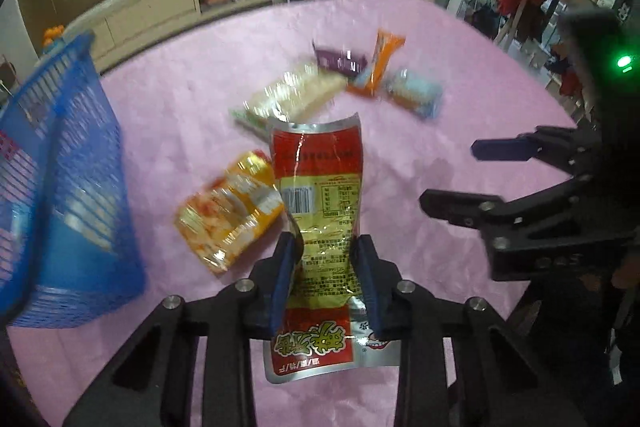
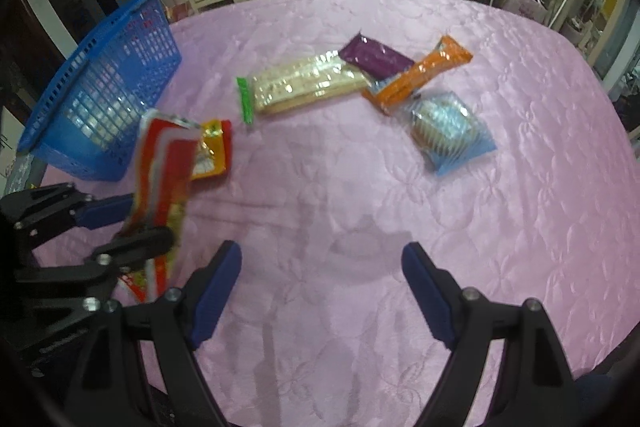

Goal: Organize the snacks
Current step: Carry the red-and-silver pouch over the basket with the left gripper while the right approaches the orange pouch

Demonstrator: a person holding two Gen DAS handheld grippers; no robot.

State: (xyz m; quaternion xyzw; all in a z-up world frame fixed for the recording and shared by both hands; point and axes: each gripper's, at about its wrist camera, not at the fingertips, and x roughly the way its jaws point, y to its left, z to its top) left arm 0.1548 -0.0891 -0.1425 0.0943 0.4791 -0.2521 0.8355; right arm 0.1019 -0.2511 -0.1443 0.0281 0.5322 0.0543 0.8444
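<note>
**Held red packet: position relative to the basket**

The left gripper [image 1: 326, 279] is closed on a red and yellow snack packet [image 1: 320, 195], its two blue pads pressing the packet's long edges near the lower third. The packet's long axis runs along the line of the fingers, so most of its length projects forward past the pads, and a shorter printed end hangs back toward the camera. In the right wrist view the packet [image 2: 164, 187] stands clear of the pink tablecloth [image 2: 360, 187], tilted, not lying flat.

The blue basket [image 1: 68, 167] lies to the left of the held packet, near it but not touching. Its open rim [image 2: 96, 43] appears tipped toward the table centre. The coming move is judged to be a carry leftward to that rim, led by the projecting end of the packet. The left gripper is the nearer one to the basket.

The right gripper [image 2: 322, 287] hangs wide open over bare cloth and holds nothing.

A yellow-orange snack bag [image 1: 230, 211] lies on the cloth between packet and basket. It is a likely snag point if the carry runs low.
</note>
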